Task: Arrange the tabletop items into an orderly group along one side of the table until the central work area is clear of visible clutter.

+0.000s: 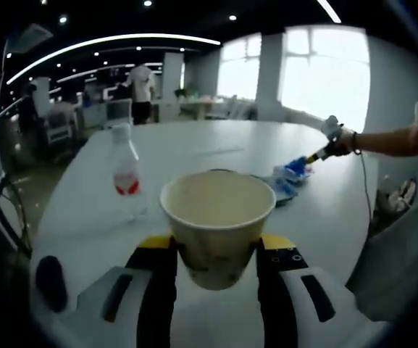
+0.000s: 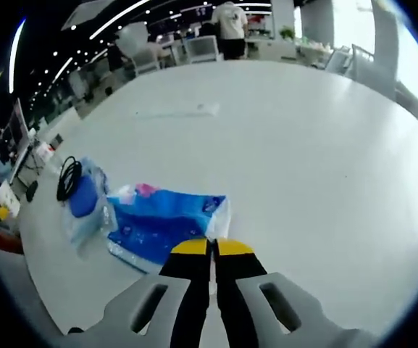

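Left gripper (image 1: pixel 216 250): its two yellow-tipped jaws are clamped on a paper cup (image 1: pixel 217 217), one on each side of the lower wall, holding it upright and empty above the white table (image 1: pixel 194 148).
Right gripper (image 2: pixel 211 247): the jaws are pressed together on the white edge of a blue packet (image 2: pixel 164 223) that lies flat on the table (image 2: pixel 303 145).
Bottle (image 1: pixel 125 168): clear plastic with a red label, upright on the table left of the cup, apart from it.
From the left gripper view: across the table a person's hand (image 1: pixel 343 141) holds the other gripper (image 1: pixel 295 170) at the blue packet (image 1: pixel 287 181).
From the right gripper view: a clear bag (image 2: pixel 85 199) with something blue inside and a coiled black cable (image 2: pixel 68 177) lies just left of the packet.
Dark object (image 1: pixel 51 283): small, at the near left table edge; I cannot tell what it is.
Background: someone in a white shirt (image 1: pixel 142 83) stands among desks.
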Demonstrator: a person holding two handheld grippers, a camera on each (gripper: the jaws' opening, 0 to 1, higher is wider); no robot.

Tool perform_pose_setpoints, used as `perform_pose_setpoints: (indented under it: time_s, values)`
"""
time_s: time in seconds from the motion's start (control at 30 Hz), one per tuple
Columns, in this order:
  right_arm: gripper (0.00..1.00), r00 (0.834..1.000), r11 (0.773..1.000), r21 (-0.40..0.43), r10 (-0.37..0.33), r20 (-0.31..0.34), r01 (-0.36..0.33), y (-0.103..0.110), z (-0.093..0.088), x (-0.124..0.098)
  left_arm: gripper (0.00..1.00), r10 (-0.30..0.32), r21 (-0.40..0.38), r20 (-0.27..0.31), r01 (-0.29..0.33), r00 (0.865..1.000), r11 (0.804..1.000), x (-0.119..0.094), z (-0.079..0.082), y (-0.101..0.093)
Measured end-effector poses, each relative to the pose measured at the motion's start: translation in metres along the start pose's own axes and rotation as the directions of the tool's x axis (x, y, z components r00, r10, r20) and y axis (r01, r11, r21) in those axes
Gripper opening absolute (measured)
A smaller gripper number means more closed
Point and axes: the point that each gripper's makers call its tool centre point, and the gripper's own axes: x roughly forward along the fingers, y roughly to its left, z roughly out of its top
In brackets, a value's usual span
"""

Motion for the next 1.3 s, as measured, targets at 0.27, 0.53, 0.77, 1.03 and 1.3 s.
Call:
perform_pose_setpoints:
  time_s: [0.27,0.53,0.77,1.03,1.3]
  values:
    - [0.04,1.0,0.999,0.029,-0.029,0.01,0.029,-0.006,0.0,0.0,0.4,0.011,0.0,0.005,-0.011,1.0,1.0,-0.001,0.001,0.002]
    - [0.04,0.999,0.999,0.039,-0.038,-0.002,0.038,-0.005,-0.006,-0.003,0.4,0.018,-0.004,0.001,-0.018,1.0,1.0,-0.001,0.0,0.004]
    - [0.09,0.999,0.998,0.044,-0.041,-0.011,0.042,0.001,-0.01,-0.003,0.4,0.024,-0.005,0.004,-0.024,1.0,1.0,-0.003,0.0,0.005]
    - [0.31,0.997,0.995,0.082,-0.064,0.044,0.06,0.0,0.001,-0.009,0.4,0.03,-0.017,0.015,-0.03,0.999,0.999,-0.005,0.001,0.008]
    - [0.61,0.993,0.992,0.114,-0.071,0.09,0.06,0.003,0.008,-0.016,0.4,0.03,-0.02,0.016,-0.03,0.999,0.999,-0.005,0.002,0.006]
